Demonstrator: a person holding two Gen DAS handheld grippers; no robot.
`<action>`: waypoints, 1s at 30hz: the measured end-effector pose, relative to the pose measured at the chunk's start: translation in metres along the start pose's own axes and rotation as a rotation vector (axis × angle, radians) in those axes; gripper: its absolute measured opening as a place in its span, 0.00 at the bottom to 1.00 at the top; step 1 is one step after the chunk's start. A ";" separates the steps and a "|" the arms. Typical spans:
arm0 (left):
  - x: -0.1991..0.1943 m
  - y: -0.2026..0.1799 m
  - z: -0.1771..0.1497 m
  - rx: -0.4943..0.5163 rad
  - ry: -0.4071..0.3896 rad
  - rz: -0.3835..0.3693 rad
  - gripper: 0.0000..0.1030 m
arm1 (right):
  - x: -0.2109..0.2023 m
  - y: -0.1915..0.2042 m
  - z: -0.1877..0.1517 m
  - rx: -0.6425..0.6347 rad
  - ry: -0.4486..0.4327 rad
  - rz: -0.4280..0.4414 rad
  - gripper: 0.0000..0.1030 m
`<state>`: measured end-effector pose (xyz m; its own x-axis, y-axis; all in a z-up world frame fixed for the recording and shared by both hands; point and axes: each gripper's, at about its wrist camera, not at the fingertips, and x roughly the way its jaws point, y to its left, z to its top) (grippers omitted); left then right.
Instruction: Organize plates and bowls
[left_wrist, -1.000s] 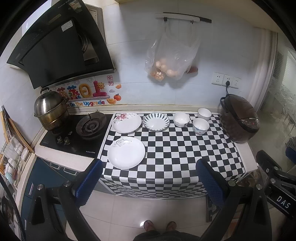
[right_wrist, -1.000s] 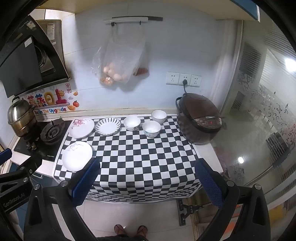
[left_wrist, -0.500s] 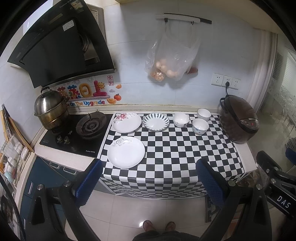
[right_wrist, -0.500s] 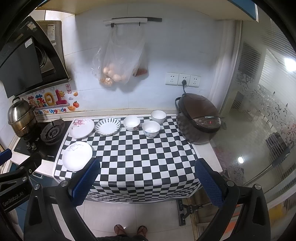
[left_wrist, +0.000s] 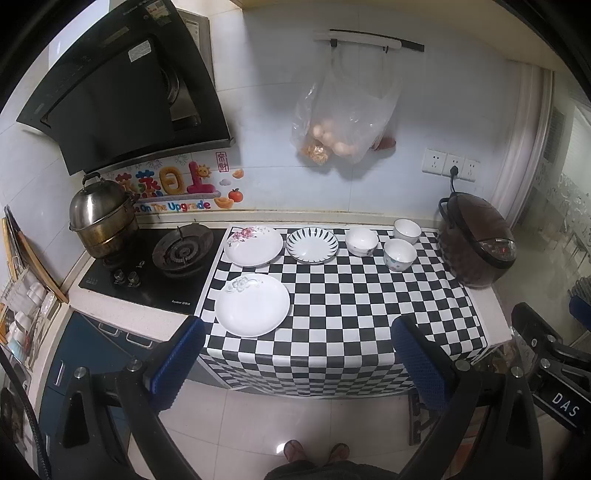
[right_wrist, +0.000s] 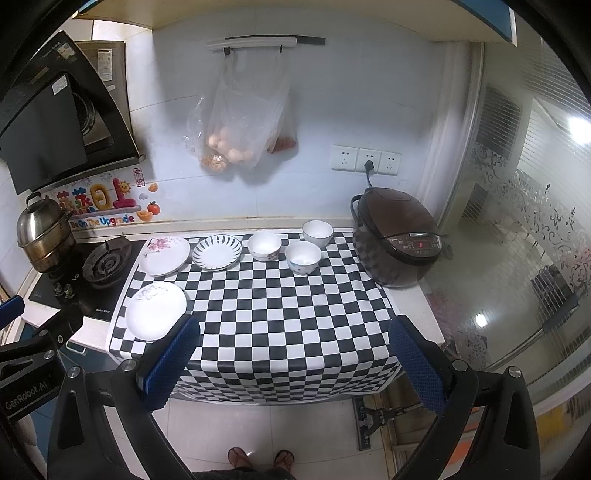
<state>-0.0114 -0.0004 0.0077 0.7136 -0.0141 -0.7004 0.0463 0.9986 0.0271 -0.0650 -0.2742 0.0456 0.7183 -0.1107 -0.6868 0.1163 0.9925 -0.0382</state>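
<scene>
On the checkered cloth (left_wrist: 343, 306) lie a large white plate (left_wrist: 252, 305) at the front left, a flowered plate (left_wrist: 253, 245) behind it, and a blue-striped plate (left_wrist: 312, 245). Three small bowls stand at the back right: one (left_wrist: 361, 240), one (left_wrist: 399, 254) and one (left_wrist: 406, 230). The same dishes show in the right wrist view, with the large plate (right_wrist: 155, 310) and the bowls (right_wrist: 303, 257). My left gripper (left_wrist: 295, 360) and my right gripper (right_wrist: 291, 356) are both open and empty, held high and back from the counter's front edge.
A brown rice cooker (left_wrist: 476, 243) stands at the counter's right end. A gas hob (left_wrist: 183, 251) with a steel pot (left_wrist: 99, 218) lies to the left, under a black hood (left_wrist: 122, 92). A plastic bag (left_wrist: 343, 122) hangs on the wall. A glass partition (right_wrist: 517, 240) is at the right.
Both views have shifted very slightly; the grippers stay open and the dishes have not moved.
</scene>
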 end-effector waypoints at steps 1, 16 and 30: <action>0.000 0.000 0.001 0.001 0.000 -0.001 1.00 | 0.002 0.000 0.000 0.000 0.000 -0.001 1.00; -0.001 0.001 0.001 0.000 -0.003 -0.002 1.00 | -0.004 0.004 0.002 0.000 -0.005 -0.003 1.00; 0.002 0.006 0.004 -0.002 -0.002 -0.002 1.00 | -0.004 0.005 0.002 0.001 -0.004 0.000 1.00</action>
<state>-0.0071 0.0052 0.0093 0.7147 -0.0159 -0.6992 0.0464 0.9986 0.0248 -0.0661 -0.2693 0.0498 0.7208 -0.1113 -0.6841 0.1172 0.9924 -0.0380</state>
